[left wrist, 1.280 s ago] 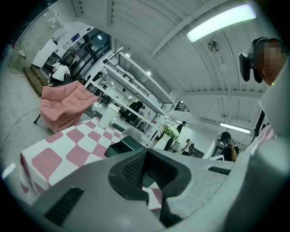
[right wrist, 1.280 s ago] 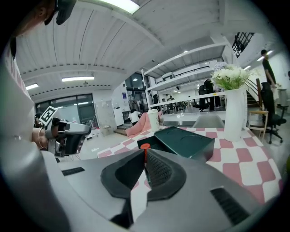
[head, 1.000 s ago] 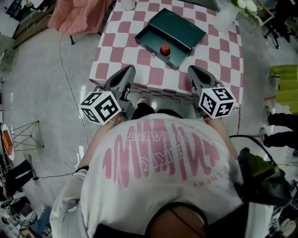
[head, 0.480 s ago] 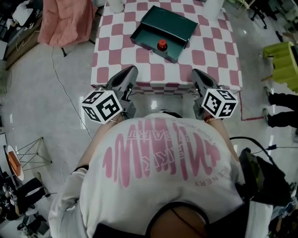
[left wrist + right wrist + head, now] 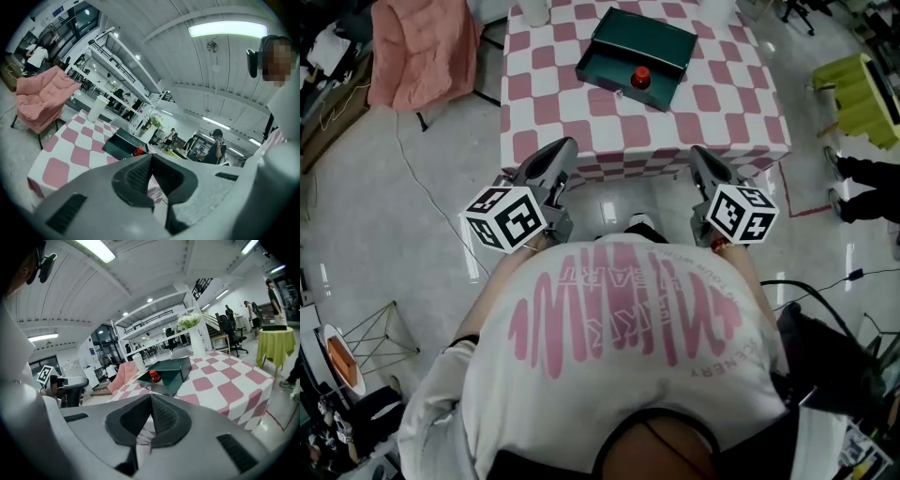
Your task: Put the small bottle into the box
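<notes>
The small red-capped bottle [image 5: 640, 77] is standing inside the dark green box [image 5: 661, 37] on the checkered table [image 5: 722, 112], top centre. The left gripper [image 5: 566, 146] and right gripper [image 5: 697, 153] are hovering with jaws together and empty, now below the table edge they overlapped a second ago.

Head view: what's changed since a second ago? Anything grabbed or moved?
Mostly the viewpoint shifted: the checked table with the green box now sits higher in the picture and slightly turned, as if the person turned or stepped back. Nothing was picked up or let go. The left gripper and right gripper stay shut and empty near the chest; the red-capped bottle stays at the box's near edge.
</notes>
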A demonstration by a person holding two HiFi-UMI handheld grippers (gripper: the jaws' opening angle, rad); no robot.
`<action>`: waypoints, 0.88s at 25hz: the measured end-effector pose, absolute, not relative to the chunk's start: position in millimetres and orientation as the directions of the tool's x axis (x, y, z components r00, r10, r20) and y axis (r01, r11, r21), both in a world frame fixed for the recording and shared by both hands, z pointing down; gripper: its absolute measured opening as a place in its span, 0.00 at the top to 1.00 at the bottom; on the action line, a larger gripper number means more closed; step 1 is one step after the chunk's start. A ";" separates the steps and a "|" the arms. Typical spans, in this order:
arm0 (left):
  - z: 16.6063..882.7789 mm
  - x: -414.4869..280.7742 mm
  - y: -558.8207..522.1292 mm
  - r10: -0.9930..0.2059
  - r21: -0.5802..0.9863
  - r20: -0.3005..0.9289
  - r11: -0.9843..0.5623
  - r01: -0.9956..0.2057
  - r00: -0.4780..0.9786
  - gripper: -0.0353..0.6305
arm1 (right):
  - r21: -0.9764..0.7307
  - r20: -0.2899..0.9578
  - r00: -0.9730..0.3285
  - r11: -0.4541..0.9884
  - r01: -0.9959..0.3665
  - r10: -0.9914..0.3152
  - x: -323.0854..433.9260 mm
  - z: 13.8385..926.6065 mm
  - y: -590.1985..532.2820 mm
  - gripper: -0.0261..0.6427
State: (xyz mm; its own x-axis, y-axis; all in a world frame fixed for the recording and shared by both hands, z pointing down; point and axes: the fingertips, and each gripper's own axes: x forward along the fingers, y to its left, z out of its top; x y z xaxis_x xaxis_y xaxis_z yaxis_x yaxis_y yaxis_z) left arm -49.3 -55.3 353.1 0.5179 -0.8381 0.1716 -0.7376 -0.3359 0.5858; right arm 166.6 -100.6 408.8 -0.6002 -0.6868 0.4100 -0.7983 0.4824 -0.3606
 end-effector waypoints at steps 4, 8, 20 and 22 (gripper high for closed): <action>355.9 -51.7 -42.8 -0.823 0.596 0.164 -0.356 -0.720 0.544 0.94 | -0.346 0.420 -0.582 0.470 -0.812 -0.696 163.4 409.0 -77.4 0.95; 360.0 -47.9 -30.5 -0.810 0.608 0.152 -0.375 -0.700 0.566 0.94 | -0.331 0.440 -0.564 0.458 -0.825 -0.699 165.2 412.5 -58.8 0.95; 373.2 -38.6 -2.0 -0.802 0.628 0.151 -0.373 -0.683 0.578 0.94 | -0.315 0.477 -0.557 0.459 -0.831 -0.680 171.4 425.1 -24.6 0.95; 372.8 -39.9 -0.2 -0.805 0.628 0.153 -0.369 -0.685 0.573 0.94 | -0.314 0.479 -0.560 0.464 -0.829 -0.676 170.9 425.0 -22.0 0.95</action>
State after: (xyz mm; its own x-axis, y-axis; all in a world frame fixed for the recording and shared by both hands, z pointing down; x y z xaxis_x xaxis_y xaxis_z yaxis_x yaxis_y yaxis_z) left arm -39.9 -0.2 372.8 0.5732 -0.8051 0.1526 -0.6852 -0.3688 0.6281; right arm 170.9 -22.0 425.0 -0.5597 -0.6761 0.4792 -0.8286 0.4637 -0.3136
